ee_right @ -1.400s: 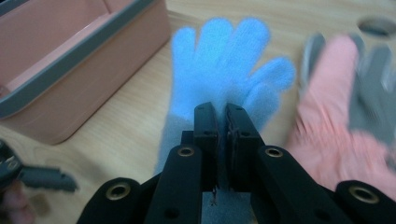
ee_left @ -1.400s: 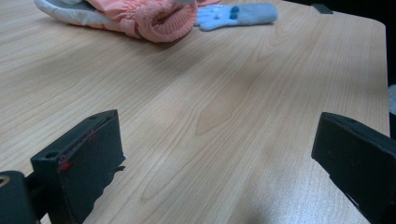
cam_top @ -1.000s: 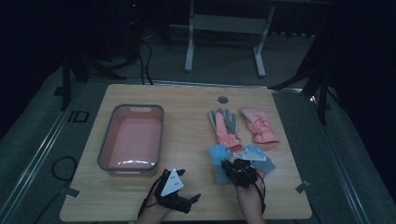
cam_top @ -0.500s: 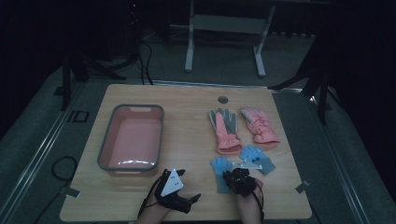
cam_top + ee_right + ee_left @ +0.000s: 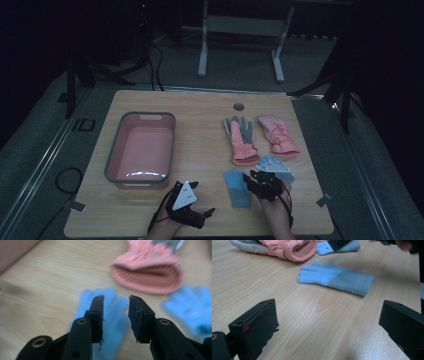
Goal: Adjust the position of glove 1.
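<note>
Two light blue knit gloves lie near the table's front edge. One blue glove (image 5: 237, 188) (image 5: 337, 277) (image 5: 110, 315) lies flat, and my right gripper (image 5: 254, 179) (image 5: 116, 299) hovers just over it. Its jaws have just been opening and stand a little apart, pressing on nothing. The second blue glove (image 5: 276, 168) (image 5: 195, 307) (image 5: 342, 247) lies to its right. A pink glove with a grey palm (image 5: 241, 140) (image 5: 147, 272) (image 5: 294, 248) and another pink glove (image 5: 277, 134) lie farther back. My left gripper (image 5: 206, 215) (image 5: 329, 322) rests open and empty near the front edge.
A pink basin with a grey rim (image 5: 113, 160) stands empty on the left half of the wooden table (image 5: 200, 130). A round hole (image 5: 239, 106) sits near the far edge. Dark floor, cables and a metal frame lie beyond the table.
My right gripper drew back toward the front edge and its jaws parted, leaving one blue glove flat on the table apart from the other. The left gripper stayed put.
</note>
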Motion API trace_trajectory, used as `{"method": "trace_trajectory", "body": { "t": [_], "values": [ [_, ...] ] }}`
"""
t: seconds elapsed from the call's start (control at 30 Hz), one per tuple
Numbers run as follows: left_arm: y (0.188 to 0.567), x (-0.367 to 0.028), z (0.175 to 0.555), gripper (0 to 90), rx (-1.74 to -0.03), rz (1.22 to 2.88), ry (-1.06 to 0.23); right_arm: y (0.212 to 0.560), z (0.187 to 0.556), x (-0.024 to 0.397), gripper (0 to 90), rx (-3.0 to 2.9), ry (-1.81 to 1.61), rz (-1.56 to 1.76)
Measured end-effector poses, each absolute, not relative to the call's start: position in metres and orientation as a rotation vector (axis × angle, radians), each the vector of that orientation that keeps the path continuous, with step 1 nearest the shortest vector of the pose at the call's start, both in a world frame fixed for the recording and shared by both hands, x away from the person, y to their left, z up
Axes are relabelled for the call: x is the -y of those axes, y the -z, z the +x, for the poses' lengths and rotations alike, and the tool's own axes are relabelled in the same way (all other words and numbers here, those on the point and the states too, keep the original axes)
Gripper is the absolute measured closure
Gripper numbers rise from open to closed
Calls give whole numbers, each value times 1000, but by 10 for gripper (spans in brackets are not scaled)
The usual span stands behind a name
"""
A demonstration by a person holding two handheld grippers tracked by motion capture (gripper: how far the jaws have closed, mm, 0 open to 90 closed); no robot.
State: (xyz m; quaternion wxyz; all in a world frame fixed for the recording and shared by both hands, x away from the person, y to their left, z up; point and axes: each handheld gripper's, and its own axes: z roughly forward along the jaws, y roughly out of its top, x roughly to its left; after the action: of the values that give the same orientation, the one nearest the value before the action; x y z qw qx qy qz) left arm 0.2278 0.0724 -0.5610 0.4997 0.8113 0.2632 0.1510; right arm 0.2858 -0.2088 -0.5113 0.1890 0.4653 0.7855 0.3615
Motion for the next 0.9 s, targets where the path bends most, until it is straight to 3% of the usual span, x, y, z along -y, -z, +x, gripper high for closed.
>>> {"method": "trace_trajectory", "body": {
  "t": [0.17,0.57,0.9],
  "values": [
    [561,-72,228,21,-638,1965,-362,500,302,230,619,-2262,-1031,1123],
    [561,-73,229,21,-653,1958,-357,488,330,281,603,-2331,-1028,1023],
    [561,-73,229,21,-655,1956,-356,512,350,314,594,-2409,-989,1054]
  ]
}}
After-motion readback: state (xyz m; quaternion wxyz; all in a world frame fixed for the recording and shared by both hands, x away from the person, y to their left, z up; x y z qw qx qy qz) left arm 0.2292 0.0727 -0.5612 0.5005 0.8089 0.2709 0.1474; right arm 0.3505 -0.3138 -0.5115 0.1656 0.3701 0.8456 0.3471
